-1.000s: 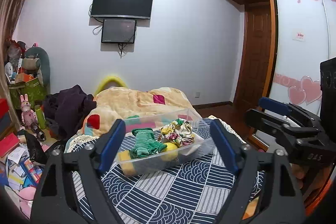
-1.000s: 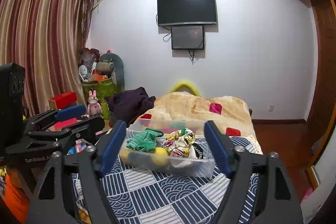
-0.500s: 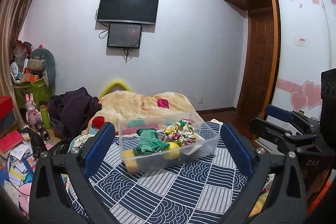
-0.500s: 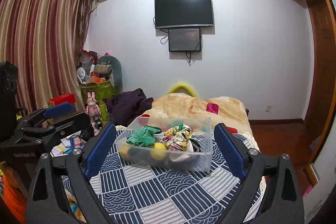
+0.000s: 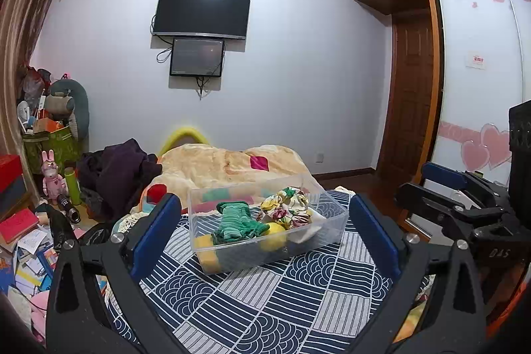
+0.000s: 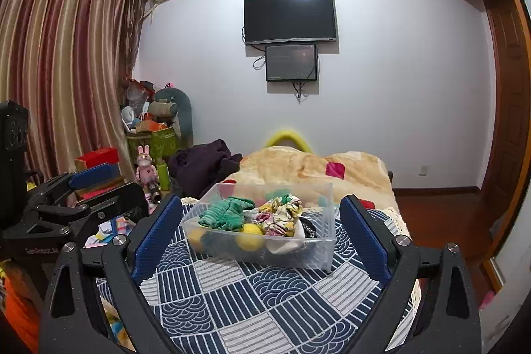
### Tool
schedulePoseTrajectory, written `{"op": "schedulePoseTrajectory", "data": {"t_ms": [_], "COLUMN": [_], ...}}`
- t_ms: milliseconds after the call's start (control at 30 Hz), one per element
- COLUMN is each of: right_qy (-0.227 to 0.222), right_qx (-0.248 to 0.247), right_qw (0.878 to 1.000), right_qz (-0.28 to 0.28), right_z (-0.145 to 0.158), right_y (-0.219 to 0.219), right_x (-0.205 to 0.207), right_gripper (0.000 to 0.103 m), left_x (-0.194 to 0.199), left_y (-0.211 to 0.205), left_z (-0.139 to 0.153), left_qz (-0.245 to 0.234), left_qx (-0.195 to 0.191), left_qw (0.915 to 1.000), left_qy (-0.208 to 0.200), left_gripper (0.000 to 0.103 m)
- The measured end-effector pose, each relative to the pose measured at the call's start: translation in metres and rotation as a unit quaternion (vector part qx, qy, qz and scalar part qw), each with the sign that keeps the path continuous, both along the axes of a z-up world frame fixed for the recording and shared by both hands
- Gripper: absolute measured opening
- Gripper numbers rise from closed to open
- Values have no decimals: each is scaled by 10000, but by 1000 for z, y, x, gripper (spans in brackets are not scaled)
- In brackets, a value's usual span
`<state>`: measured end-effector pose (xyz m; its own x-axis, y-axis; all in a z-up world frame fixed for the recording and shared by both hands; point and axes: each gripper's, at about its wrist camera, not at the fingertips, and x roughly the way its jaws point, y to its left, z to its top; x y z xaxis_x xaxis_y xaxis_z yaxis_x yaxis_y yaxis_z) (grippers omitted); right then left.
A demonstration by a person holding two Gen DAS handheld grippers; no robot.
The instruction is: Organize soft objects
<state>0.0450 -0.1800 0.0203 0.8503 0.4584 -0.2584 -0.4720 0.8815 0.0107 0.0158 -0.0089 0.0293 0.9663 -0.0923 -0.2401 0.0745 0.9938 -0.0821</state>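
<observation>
Both claws, left claw (image 5: pixel 264 229) and right claw (image 6: pixel 260 229), hang spread wide and empty above the patterned bedspread (image 6: pixel 265 297). The clear plastic bin (image 6: pixel 265 251) on it holds green cloth (image 6: pixel 227 214), floral fabric (image 6: pixel 280 214) and yellow balls (image 6: pixel 250 236).

The bed (image 5: pixel 265 304) carries everything here. Its near part is covered by a navy and white patchwork cover (image 6: pixel 265 297) printed with stripes and wave scallops, edged with pale lace on the left and right. A clear plastic bin (image 5: pixel 318 233) sits directly on this cover, at about the middle of the bed, and holds soft items. Beyond it, on the far part, lies a rumpled tan blanket (image 6: pixel 308 168) with pink and red patches. At the far left lies a heap of dark purple clothing (image 5: pixel 122 168). A yellow curved piece (image 6: pixel 288 136) rises at the far end, behind the blanket.
</observation>
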Motion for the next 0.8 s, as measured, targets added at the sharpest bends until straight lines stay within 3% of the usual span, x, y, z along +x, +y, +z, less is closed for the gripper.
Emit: {"op": "schedulePoseTrajectory", "data": {"t_ms": [800], "right_qy": [24], "right_qx": [1], "right_qw": [10000], "right_qz": [32], "right_z": [0], "right_y": [1], "right_x": [-3], "right_gripper": [99], "left_x": [1], "left_y": [2], "left_z": [-3], "left_qz": [-4], "left_qx": [-7], "left_qw": [10000], "left_qy": [85], "left_gripper": [103]}}
